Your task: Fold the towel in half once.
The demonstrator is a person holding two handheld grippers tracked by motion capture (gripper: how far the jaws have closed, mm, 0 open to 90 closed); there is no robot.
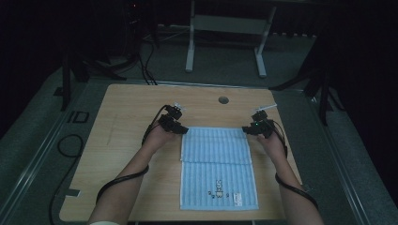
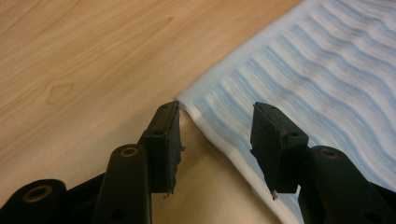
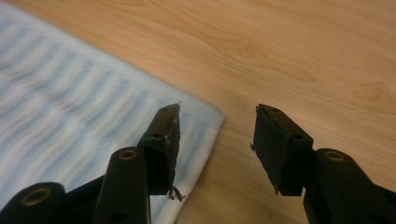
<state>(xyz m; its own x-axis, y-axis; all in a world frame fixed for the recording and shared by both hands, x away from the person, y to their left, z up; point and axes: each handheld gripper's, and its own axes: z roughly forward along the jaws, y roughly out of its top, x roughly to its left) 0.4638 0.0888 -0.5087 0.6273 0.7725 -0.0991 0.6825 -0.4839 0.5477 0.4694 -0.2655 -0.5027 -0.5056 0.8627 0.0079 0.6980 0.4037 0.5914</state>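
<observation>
Two grippers sit at the far corners of a light blue striped towel (image 1: 218, 164), folded over itself on a wooden table (image 1: 126, 108). Left gripper (image 1: 182, 130): jaws apart, straddling the towel's far left corner, pads clear of the cloth, nothing held. Right gripper (image 1: 245, 129): jaws apart above the far right corner, one jaw over the hem, the other over bare wood, nothing held. Towel lies flat, with a small dark print and label near its near edge. Round hole (image 1: 223, 100) in the table's far side. Room is dark; grey carpet, a white desk frame (image 1: 225, 37) behind, cables on the floor.
</observation>
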